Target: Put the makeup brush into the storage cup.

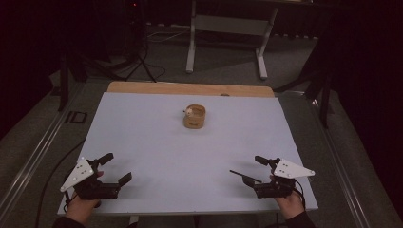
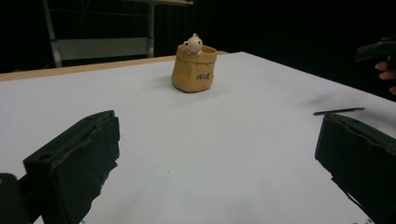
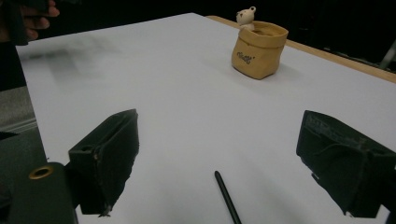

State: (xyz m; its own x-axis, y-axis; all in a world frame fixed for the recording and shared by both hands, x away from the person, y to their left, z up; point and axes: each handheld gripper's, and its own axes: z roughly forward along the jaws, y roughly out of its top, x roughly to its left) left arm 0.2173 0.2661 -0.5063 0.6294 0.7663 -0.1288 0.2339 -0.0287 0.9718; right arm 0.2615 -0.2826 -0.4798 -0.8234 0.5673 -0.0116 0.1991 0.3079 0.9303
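Note:
A small tan bag-shaped pot (image 1: 195, 117) with a tiny cream bear (image 1: 189, 112) on its rim stands at the far middle of the white tabletop (image 1: 157, 137). A thin black pen (image 1: 244, 176) lies flat near the front right. My right gripper (image 1: 253, 170) rests over it, open, and the pen (image 3: 227, 198) lies on the table between its spread jaws, untouched. My left gripper (image 1: 118, 167) is at the front left, open and holding nothing. From the left gripper view (image 2: 215, 163) the pot (image 2: 194, 70) is straight ahead and the pen (image 2: 338, 111) is off to the right. The right gripper view (image 3: 215, 163) has the pot (image 3: 258, 50) at upper right.
A wooden table edge (image 1: 190, 89) shows behind the white sheet. Beyond it on the floor stand a white desk frame (image 1: 228, 28) and dark tripod legs (image 1: 140, 61). The surroundings are dark. The other hand (image 3: 28, 18) is at the upper left of the right gripper view.

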